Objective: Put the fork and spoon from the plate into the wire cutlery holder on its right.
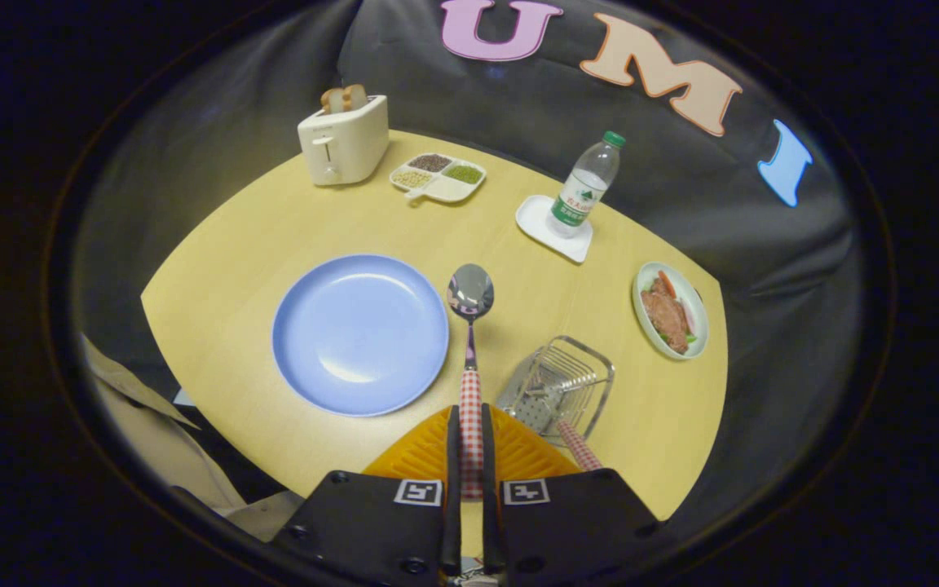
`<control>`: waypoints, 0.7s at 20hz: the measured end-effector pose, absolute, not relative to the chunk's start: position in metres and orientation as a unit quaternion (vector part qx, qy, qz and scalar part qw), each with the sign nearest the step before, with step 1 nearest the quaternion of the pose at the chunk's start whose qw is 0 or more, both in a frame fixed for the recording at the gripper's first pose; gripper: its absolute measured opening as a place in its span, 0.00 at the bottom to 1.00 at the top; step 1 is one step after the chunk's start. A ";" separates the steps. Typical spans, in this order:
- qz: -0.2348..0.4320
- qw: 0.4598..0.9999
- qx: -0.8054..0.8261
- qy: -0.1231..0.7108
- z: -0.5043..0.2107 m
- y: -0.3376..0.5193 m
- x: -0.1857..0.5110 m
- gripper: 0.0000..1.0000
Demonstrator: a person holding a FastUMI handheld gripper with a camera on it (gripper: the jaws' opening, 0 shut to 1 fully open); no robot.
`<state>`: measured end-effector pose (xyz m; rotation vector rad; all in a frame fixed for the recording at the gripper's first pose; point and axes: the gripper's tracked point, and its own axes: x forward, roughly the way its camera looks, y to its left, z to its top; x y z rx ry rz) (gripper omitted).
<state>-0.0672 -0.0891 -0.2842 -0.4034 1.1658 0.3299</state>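
Yellow table (274, 220) — tool (470, 440) clamped on spoon (470, 293) handle, bowl ahead, beside plate (359, 334).

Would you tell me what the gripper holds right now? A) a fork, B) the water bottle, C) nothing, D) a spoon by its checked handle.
D: both fingers of the gripper press on the checked handle of the spoon, whose bowl points ahead beside the blue plate.

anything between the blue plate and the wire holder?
Yes, in the gripper view: the spoon, its checked handle clamped in the gripper, hangs between blue plate and wire holder.
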 end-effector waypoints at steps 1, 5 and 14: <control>0.156 0.800 -0.192 0.547 -0.281 -0.095 -0.066 0.13; 0.166 0.781 -0.224 0.558 -0.268 -0.124 -0.062 0.13; 0.205 0.727 -0.276 0.594 -0.249 -0.177 -0.059 0.13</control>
